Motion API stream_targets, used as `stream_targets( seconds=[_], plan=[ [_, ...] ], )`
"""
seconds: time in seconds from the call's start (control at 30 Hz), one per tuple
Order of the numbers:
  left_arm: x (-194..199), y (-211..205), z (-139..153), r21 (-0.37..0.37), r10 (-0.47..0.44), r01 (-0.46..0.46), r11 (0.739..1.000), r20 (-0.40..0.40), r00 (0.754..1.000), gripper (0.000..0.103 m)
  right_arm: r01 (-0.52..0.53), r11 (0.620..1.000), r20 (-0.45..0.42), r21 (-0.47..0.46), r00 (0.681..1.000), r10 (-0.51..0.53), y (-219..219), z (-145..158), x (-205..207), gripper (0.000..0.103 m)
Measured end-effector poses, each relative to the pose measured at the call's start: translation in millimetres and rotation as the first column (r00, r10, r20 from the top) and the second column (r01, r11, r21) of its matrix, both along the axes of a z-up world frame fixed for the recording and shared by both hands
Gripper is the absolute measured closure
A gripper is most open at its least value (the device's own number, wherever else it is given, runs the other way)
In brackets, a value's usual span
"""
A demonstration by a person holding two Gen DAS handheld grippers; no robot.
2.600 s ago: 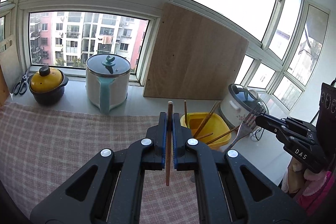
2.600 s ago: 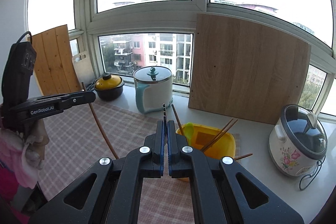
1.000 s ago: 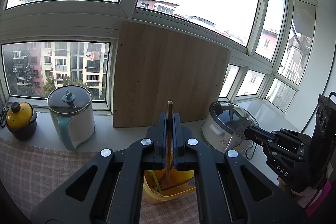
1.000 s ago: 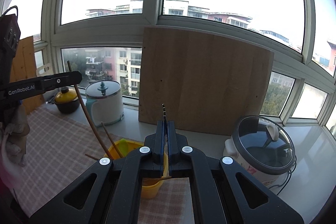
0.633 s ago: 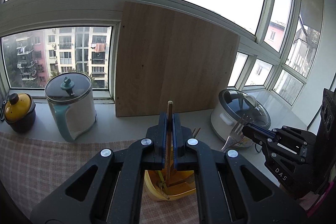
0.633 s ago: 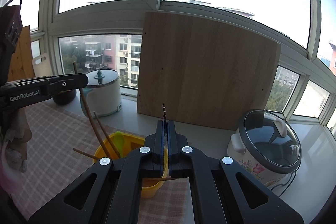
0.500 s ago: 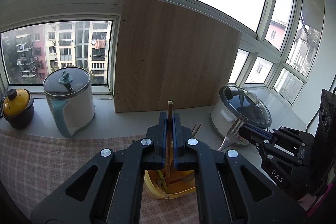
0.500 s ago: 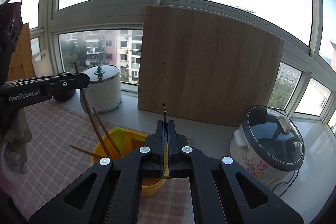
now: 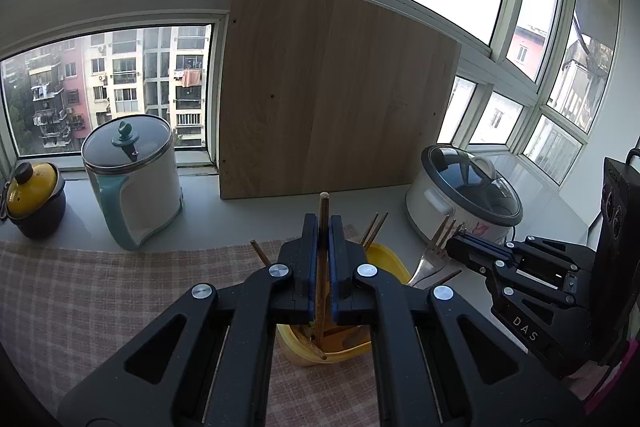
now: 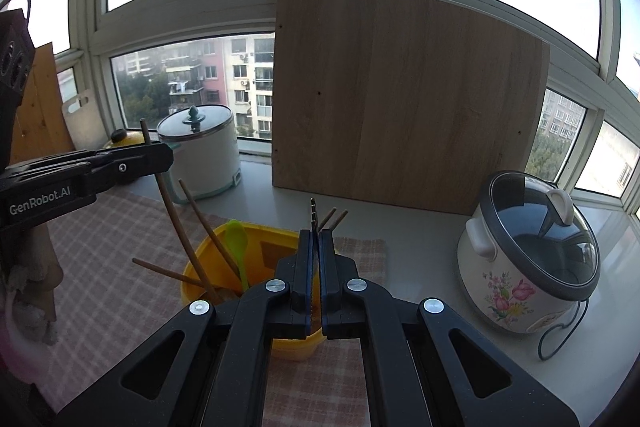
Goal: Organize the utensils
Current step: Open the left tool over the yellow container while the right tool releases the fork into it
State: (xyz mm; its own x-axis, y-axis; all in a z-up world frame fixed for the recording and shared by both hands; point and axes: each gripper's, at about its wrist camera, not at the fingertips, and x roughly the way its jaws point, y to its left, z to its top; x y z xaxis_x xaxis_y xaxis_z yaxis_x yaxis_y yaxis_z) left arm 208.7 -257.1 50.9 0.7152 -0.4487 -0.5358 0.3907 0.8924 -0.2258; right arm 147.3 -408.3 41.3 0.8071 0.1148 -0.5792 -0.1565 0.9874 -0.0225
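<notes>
Both grippers have sunk toward the yellow holder (image 10: 256,239); we keep the left gripper (image 9: 323,259) clamped on its chopstick (image 9: 322,227) and the right gripper (image 10: 315,267) clamped on the fork (image 9: 434,247), lowering each straight toward six o'clock before releasing.

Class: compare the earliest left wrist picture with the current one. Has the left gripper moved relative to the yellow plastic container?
Yes. The left gripper, once short of the yellow plastic container, now stands over it, its wooden chopstick reaching inside.
</notes>
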Motion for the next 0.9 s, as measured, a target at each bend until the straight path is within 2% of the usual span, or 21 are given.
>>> stream_targets(
  seconds=[0.2,0.9],
  plan=[
    [-4,3,0,0.005,-0.001,0.001,1.000,-0.002,1.000,0.101,0.001,1.000,-0.023,0.007,1.000,-0.001,3,-1,-4,0.099],
    [-51,41,14,0.014,-0.001,0.000,1.000,0.038,0.999,0.101,0.035,0.999,0.008,0.016,0.999,-0.035,25,25,-49,0.098]
  ],
)
